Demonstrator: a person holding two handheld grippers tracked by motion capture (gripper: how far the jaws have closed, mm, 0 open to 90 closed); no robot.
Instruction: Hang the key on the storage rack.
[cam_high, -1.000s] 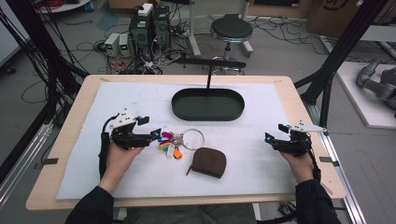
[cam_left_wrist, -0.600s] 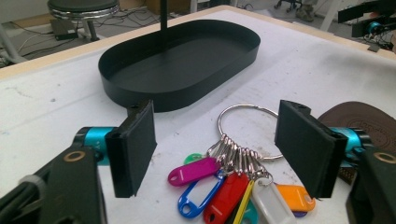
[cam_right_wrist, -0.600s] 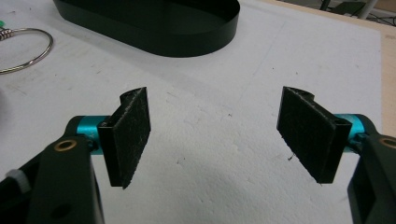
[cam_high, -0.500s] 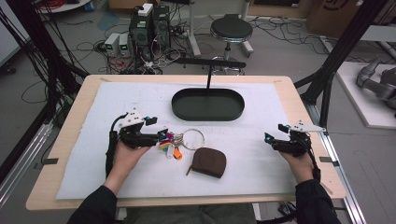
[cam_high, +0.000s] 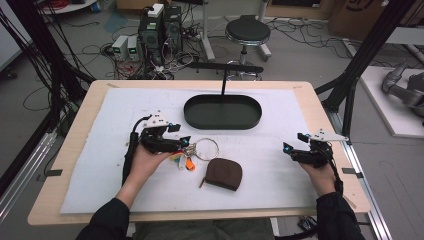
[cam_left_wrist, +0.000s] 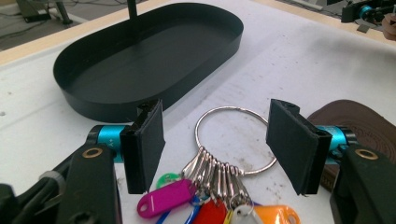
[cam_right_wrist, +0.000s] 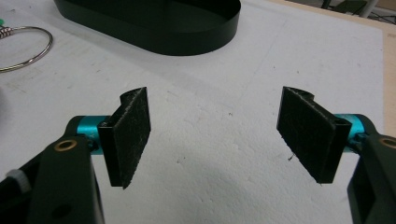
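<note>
While the left gripper (cam_left_wrist: 215, 144) straddles the key ring (cam_left_wrist: 236, 140) near the table's middle, its jaws have just been closing, yet the pads seem not to touch the metal. Just beyond lies the black tray (cam_left_wrist: 149, 60). Toward the right edge, the right gripper (cam_right_wrist: 215, 135) stands wide open, holding nothing.

Lying just in front of the tray (cam_high: 222, 111): key ring (cam_high: 198, 149). Pouch (cam_high: 223, 173) in front of that, slightly right, all on the mat (cam_high: 100, 175).
</note>
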